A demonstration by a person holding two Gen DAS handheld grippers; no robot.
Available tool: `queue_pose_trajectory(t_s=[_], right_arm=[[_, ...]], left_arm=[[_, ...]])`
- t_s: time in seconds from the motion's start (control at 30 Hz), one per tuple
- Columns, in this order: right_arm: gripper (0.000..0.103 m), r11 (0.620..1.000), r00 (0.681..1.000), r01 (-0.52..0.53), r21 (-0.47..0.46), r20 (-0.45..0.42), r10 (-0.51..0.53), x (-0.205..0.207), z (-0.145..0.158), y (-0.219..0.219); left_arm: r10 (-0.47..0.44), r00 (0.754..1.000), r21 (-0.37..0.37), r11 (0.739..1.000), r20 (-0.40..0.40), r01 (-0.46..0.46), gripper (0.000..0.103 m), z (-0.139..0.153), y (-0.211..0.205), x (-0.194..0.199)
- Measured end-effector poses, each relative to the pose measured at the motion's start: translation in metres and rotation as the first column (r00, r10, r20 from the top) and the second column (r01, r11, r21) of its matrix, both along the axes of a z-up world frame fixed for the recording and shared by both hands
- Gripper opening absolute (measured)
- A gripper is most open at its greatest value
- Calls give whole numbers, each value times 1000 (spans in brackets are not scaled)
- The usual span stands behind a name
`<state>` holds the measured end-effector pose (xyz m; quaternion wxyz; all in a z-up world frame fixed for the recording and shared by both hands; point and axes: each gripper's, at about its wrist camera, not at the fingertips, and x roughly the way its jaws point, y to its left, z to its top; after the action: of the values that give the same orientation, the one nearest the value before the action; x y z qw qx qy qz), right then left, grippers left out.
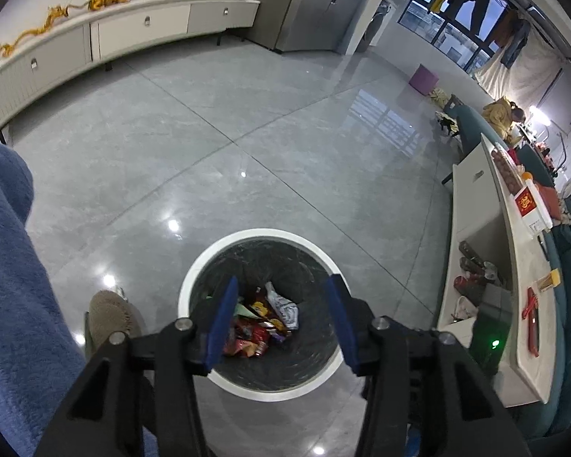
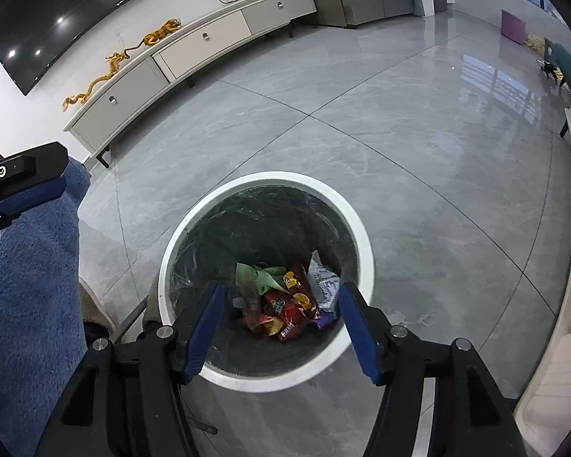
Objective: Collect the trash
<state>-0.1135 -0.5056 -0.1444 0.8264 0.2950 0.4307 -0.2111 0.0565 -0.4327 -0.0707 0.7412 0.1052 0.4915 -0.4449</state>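
A round white-rimmed trash bin [image 1: 270, 234] with a dark liner stands on the grey tile floor; it also shows in the right wrist view [image 2: 361, 228]. Several crumpled snack wrappers [image 1: 262, 323] lie at its bottom, red, orange, green and silver ones [image 2: 285, 304]. My left gripper [image 1: 281, 285] is open and empty, hovering over the bin's mouth. My right gripper [image 2: 281, 289] is open and empty too, also above the bin. The left gripper's body [image 2: 23, 179] shows at the left edge of the right wrist view.
A blue fleece sleeve [image 1: 15, 266] fills the left side. A slippered foot [image 1: 110, 316] stands left of the bin. A white coffee table [image 1: 514, 285] with boxes and red items stands at right. A long white TV cabinet [image 2: 194, 53] runs along the far wall.
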Motion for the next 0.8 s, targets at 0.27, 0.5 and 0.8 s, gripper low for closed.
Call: queue_pose_trajectory(t_s=[0.27,0.5,0.8], right_arm=[[62,997,1000,-24,-73,5,24,-2,31,24],[65,992,996,-52,-117,61,60,7,66,57],[75,972,978,-127,-196,140,156,23,119,117]], left_arm=[[33,978,24,999,208,-39,47,36,33,-26],[93,925,45,992,369,-117,47,63,95,-41],[228,842,8,964,489,-266,47,100,194,-50]])
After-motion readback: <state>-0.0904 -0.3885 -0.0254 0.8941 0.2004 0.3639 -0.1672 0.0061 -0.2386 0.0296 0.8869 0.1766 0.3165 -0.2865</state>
